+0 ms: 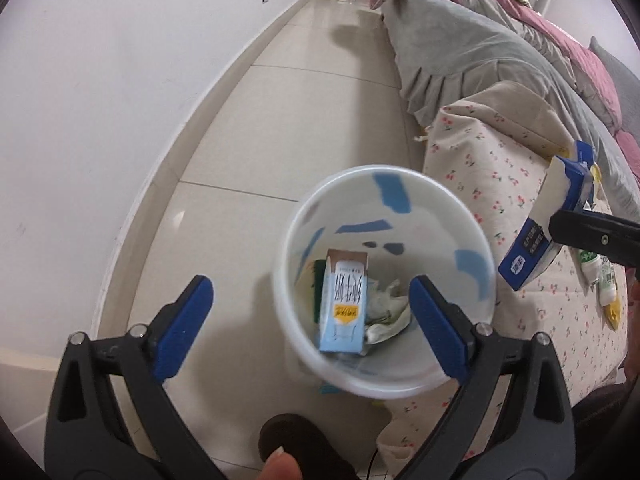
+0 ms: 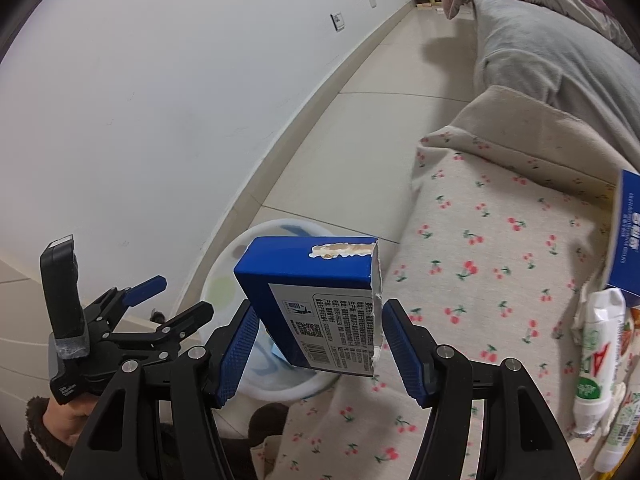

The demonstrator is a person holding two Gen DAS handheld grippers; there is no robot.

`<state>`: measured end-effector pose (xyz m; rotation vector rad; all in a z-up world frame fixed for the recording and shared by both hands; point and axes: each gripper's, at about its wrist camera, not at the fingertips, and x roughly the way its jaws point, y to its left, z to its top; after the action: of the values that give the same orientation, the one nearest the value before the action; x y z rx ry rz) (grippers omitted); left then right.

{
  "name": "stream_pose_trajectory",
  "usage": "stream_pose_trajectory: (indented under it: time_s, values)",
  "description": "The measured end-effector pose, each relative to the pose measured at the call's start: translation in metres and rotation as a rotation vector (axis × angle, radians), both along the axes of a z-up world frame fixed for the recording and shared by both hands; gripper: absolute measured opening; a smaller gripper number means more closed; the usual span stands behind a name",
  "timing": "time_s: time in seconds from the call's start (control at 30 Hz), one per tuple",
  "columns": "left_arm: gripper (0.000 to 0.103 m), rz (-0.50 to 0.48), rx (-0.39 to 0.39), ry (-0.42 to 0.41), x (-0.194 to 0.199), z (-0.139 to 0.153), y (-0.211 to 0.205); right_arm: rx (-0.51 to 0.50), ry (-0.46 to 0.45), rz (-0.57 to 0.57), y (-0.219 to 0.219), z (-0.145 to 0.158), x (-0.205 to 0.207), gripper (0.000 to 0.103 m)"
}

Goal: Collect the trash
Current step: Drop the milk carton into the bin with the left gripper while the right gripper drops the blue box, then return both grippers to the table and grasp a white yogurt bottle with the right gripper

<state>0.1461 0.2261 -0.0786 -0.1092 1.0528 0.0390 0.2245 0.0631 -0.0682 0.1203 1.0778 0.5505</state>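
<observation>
Right tongs point(image 2: 316, 344) clamp blue carton point(image 2: 320, 300); left view reveals bin point(image 1: 384, 384) contents.

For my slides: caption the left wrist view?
Open left gripper above white bin holding a milk carton.

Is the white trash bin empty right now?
No, the white trash bin already holds a light blue carton standing inside it beside some crumpled paper.

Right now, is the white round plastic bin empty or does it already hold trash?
Not empty. The white round plastic bin holds a light-blue carton and crumpled paper at its bottom.
</observation>
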Motion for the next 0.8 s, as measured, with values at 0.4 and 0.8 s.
stream_pose_trajectory:
  time_s: [0.4, 0.8]
  values:
    - [0.098, 0.021, -0.009, 0.0, -0.007, 0.002, 0.012, 0.061, -0.043, 0.019, 0.022, 0.001, 0.004, 0.089]
    - [0.098, -0.016, -0.06, -0.028, -0.01, 0.018, -0.005, -0.008, -0.109, -0.026, -0.005, 0.024, -0.009, 0.089]
